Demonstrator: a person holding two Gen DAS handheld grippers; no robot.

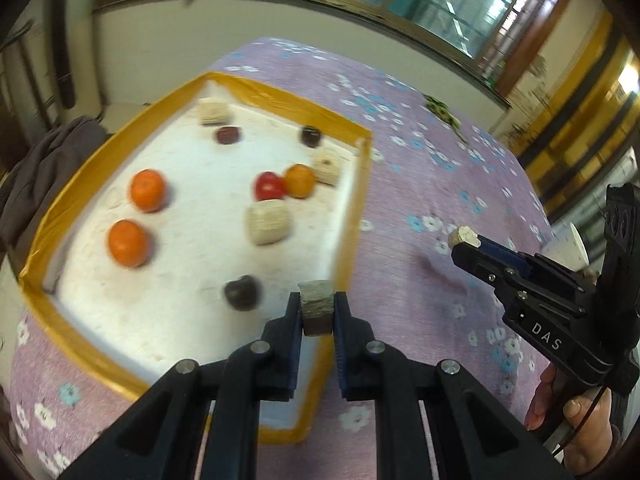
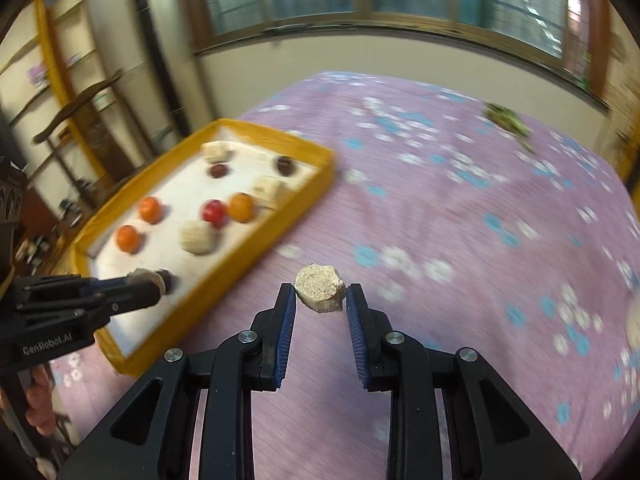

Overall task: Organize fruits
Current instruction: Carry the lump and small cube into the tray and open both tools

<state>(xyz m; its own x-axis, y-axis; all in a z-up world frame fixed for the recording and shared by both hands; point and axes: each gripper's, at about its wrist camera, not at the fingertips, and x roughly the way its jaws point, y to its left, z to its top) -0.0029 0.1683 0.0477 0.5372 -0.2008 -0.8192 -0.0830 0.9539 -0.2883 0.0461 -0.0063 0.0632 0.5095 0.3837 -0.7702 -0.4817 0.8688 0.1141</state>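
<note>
A yellow-rimmed white tray (image 1: 352, 220) (image 2: 312, 184) holds oranges (image 1: 148, 190) (image 2: 128, 239), a red fruit (image 1: 270, 186) (image 2: 213, 212), dark fruits (image 1: 240, 292) (image 2: 285, 165) and beige netted fruits (image 1: 267, 222) (image 2: 198, 237). My left gripper (image 1: 317, 312) is shut on a small beige netted piece (image 1: 316, 306) above the tray's near right rim; it also shows in the right wrist view (image 2: 154, 282). My right gripper (image 2: 320, 296) is shut on a pale round chunk (image 2: 320, 288) above the purple cloth, right of the tray; it also shows in the left wrist view (image 1: 464, 238).
The table wears a purple flowered cloth (image 2: 460, 220). A green leafy sprig (image 1: 444, 114) (image 2: 506, 118) lies at the far right. A white object (image 1: 570, 246) sits at the right edge. Wall and windows stand behind; shelves at left.
</note>
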